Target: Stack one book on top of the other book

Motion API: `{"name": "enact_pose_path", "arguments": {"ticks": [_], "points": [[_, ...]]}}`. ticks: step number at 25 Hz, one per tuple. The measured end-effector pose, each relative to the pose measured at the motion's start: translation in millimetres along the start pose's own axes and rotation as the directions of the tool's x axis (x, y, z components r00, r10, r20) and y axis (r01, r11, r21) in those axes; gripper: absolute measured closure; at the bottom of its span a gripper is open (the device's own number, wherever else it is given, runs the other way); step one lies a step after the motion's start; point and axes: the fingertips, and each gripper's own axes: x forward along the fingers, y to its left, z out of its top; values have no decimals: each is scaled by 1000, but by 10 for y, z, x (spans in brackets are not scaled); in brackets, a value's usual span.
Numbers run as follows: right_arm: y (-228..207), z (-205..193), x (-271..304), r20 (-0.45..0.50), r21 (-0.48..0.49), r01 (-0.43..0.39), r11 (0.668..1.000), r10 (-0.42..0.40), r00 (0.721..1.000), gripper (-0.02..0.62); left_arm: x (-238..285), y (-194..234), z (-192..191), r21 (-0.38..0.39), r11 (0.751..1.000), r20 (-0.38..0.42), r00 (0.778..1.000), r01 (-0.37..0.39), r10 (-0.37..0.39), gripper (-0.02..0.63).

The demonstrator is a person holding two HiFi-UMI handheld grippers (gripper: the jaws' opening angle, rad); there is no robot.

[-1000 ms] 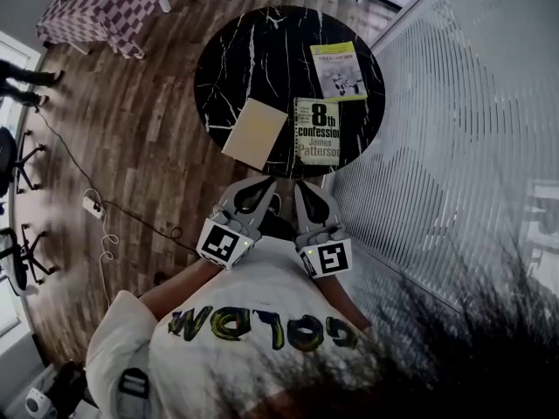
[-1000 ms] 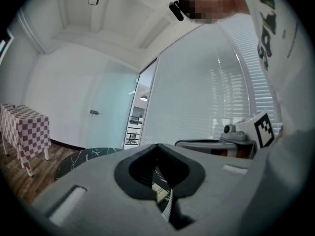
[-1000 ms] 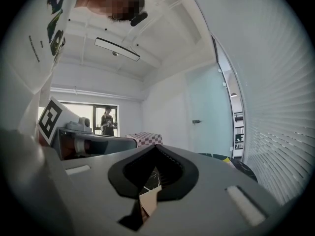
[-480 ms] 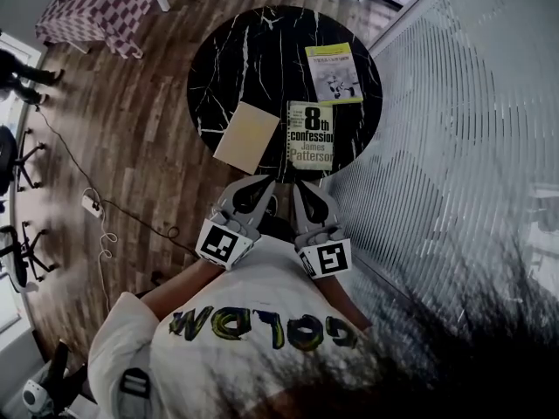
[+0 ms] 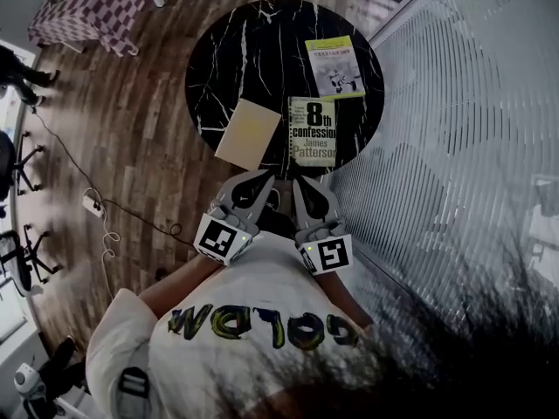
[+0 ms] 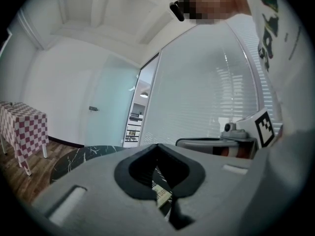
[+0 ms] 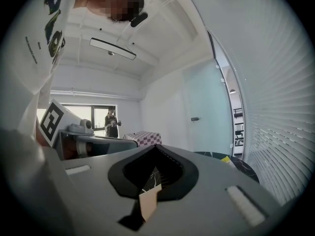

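- Head view, nearest first: my left gripper (image 5: 263,176) and right gripper (image 5: 302,182) sit side by side, just short of the table's near rim. Both have their jaws pressed together with nothing held, and each gripper view shows the same.
- Ahead of them, the round black marble table (image 5: 244,51) carries three books, all lying flat and none stacked.
- At 12 o'clock from my left gripper is the plain tan book (image 5: 249,133), turned at an angle near the table's 7 o'clock rim.
- At 12 o'clock from my right gripper is the "8th Confession" book (image 5: 314,132), just beside the tan one.
- Farther off, at the table's 2 o'clock, lies the yellow-bordered book (image 5: 334,65).
- Wooden floor (image 5: 148,147) surrounds the table, with a cable (image 5: 105,225) at 8 o'clock.
- A checkered-cloth table (image 5: 92,7) stands far off at 10 o'clock, and a blind-covered wall (image 5: 454,147) runs along 3 o'clock.
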Motion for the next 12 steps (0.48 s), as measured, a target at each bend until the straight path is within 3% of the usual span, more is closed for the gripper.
{"name": "enact_pose_path", "arguments": {"ticks": [12], "points": [[27, -28, 181, -21, 10, -8, 1000, 8, 1000, 592, 11, 124, 40, 11, 999, 7, 999, 41, -41, 603]]}}
